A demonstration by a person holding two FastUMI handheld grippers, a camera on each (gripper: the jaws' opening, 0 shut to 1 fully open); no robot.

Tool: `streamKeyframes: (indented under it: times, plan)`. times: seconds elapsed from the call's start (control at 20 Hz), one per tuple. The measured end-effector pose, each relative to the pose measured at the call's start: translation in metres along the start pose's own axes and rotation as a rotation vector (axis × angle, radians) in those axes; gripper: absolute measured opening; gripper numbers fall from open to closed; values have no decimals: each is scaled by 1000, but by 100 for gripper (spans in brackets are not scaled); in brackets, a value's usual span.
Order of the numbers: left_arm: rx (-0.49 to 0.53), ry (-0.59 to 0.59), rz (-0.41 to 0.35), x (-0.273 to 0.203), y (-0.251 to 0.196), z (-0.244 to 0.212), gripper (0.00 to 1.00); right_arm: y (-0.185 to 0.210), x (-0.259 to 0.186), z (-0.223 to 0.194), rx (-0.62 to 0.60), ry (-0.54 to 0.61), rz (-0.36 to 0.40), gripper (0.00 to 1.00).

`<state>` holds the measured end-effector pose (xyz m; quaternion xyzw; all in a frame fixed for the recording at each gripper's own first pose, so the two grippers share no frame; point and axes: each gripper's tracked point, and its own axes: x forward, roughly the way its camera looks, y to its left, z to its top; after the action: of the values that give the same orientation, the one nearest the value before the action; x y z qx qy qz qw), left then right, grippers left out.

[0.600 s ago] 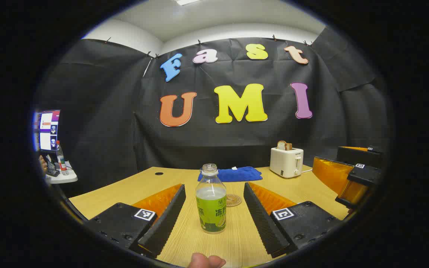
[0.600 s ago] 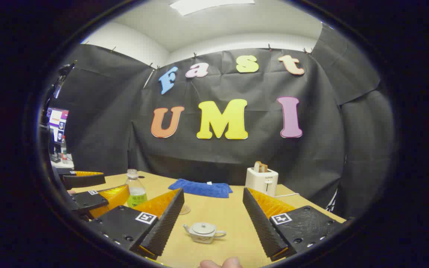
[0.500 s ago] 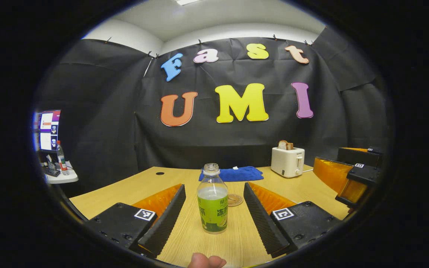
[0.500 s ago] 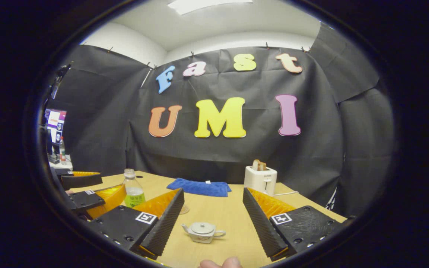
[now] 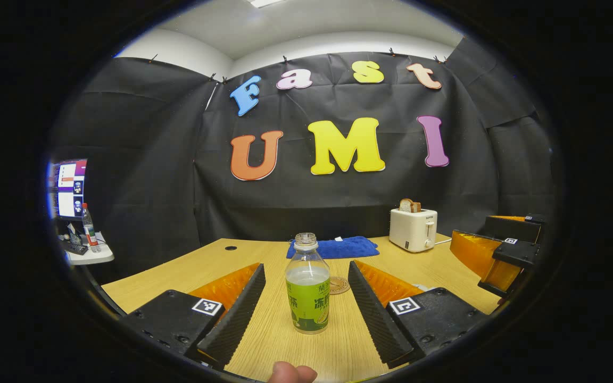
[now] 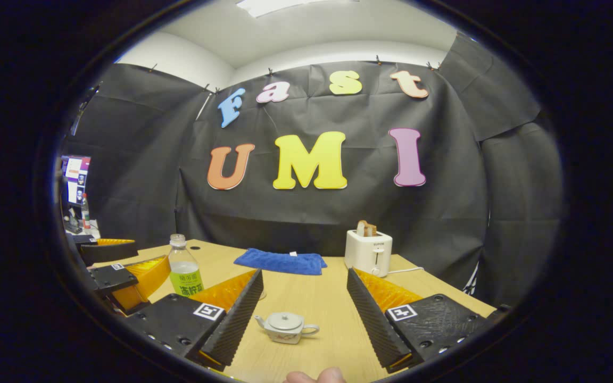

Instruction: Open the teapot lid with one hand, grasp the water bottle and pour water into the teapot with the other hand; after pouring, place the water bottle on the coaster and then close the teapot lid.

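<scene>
My left gripper (image 5: 306, 314) is spread wide, and the clear plastic water bottle with a green label (image 5: 307, 284) stands upright dead ahead between its fingers, untouched, mid-table. My right gripper (image 6: 304, 319), equally wide, frames the small white ceramic teapot (image 6: 285, 326), lid on, near the wooden table's (image 6: 317, 303) front edge. The round coaster (image 5: 338, 285) is half hidden behind the bottle.
</scene>
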<state>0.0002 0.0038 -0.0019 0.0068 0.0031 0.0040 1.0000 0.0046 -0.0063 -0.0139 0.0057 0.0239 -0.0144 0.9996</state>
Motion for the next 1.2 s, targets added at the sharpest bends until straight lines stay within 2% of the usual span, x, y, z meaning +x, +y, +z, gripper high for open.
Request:
streamKeyframes:
  times: [0.45, 0.85, 1.15, 1.2]
  plan:
    - [-7, 8, 5, 3, 4, -2, 98, 10, 19, -29, 23, 69, 43, 95]
    - [-8, 21, 39, 5, 22, -5, 98, 11, 59, -78, -1, 129, 27, 95]
    - [-18, 31, 45, 7, 25, -7, 98, 21, 83, -99, -15, 180, 47, 95]
    - [-18, 32, 43, 7, 25, -7, 98, 23, 85, -102, -18, 186, 51, 90]
